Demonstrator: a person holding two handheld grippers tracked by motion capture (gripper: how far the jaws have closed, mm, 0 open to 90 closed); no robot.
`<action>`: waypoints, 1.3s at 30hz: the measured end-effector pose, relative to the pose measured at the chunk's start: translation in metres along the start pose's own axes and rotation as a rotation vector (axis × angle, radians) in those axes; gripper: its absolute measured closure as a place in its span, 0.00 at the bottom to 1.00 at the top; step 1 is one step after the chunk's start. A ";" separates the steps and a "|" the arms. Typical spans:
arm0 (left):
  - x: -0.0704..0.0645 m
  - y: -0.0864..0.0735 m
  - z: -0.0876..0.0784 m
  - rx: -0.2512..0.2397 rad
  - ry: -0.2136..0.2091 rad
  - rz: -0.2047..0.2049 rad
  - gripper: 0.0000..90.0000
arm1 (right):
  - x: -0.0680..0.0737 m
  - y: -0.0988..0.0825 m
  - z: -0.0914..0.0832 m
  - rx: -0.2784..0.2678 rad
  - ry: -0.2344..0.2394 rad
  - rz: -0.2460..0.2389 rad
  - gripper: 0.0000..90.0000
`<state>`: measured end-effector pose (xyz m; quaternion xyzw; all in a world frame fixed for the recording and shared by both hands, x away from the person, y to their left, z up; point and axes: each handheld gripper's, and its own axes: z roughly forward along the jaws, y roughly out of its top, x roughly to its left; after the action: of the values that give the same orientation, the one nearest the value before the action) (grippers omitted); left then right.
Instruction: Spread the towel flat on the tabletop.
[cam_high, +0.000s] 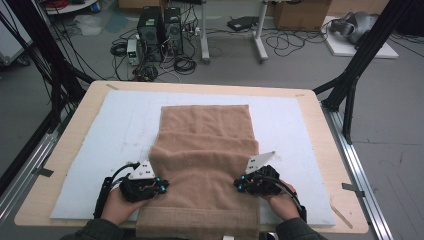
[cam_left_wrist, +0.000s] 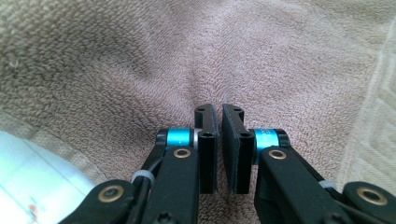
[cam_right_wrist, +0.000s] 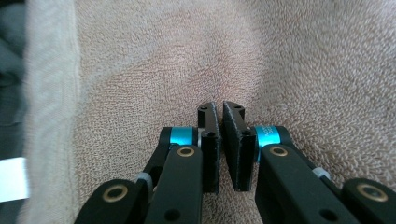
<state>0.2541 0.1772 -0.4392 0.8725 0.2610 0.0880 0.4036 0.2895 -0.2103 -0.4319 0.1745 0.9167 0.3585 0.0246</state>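
I hold a black two-jaw gripper in each hand at a light wooden table (cam_high: 320, 130) covered by a pale blue-white mat (cam_high: 115, 130). A long tan terry-cloth towel (cam_high: 205, 150) lies down the middle of the mat. Its far part lies flat, a nearer layer overlaps that part with a soft ridge across the towel, and its near end hangs over the table edge toward me.

My left gripper (cam_high: 159, 186) is at the towel's left edge, near me, with a grey three-cornered plate on top. Seen from the left gripper view, my left gripper (cam_left_wrist: 219, 126) has its jaws drawn almost together, only a thin slit between them, and the cloth puckers into a small crease right at their tips. I cannot tell whether cloth is actually pinched between them.

My right gripper (cam_high: 241, 185) is at the towel's right edge, level with the left one. In the right gripper view, my right gripper (cam_right_wrist: 220, 122) also has its jaws nearly closed over the towel (cam_right_wrist: 196, 60), with a thin gap and no cloth visibly caught.

A paler woven border band (cam_left_wrist: 373, 126) runs along the towel's edge. No writing or brand can be read on anything.

Beyond the table, two black computer towers (cam_high: 160, 32) stand on the grey floor among cables.
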 end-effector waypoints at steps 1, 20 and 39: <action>-0.003 -0.001 -0.003 -0.003 -0.004 0.003 0.94 | 0.004 -0.001 -0.001 -0.005 0.003 -0.005 0.95; 0.002 0.002 0.001 -0.007 -0.002 -0.021 0.72 | 0.012 0.002 -0.011 0.001 -0.056 -0.028 0.74; -0.043 -0.023 -0.026 -0.067 -0.001 0.026 0.95 | 0.049 -0.014 -0.008 -0.010 0.049 -0.057 0.93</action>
<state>0.1998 0.1842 -0.4370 0.8617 0.2466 0.1015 0.4317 0.2378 -0.2089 -0.4316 0.1393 0.9198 0.3665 0.0133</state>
